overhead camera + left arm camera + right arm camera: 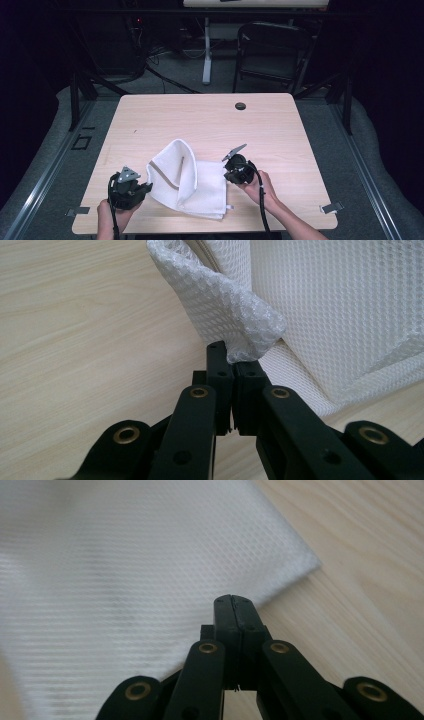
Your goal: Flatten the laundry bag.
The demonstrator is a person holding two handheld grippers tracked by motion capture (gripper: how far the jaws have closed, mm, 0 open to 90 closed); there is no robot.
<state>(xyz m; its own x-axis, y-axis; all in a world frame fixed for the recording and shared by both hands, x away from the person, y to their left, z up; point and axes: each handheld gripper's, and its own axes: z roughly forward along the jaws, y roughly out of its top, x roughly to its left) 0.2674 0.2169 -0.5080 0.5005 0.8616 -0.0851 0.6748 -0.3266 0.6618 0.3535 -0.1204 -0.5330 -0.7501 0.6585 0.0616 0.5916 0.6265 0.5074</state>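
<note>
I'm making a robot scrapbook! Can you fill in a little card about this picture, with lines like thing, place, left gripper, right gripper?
thing: white towel, partly folded
place: near edge of the wooden table
left gripper: shut on a bunched towel corner, lifting it
right gripper: jaws closed, empty, over the towel's edge
towel shape: one flap raised, the rest flat

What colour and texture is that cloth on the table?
The cloth is white with a fine waffle weave, clearest in the left gripper view.

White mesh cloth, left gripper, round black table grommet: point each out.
White mesh cloth (210,192), high view, flat folded layer.
Left gripper (233,371), left gripper view, jaw tips pinching cloth.
Round black table grommet (240,106), high view, its centre.
</note>
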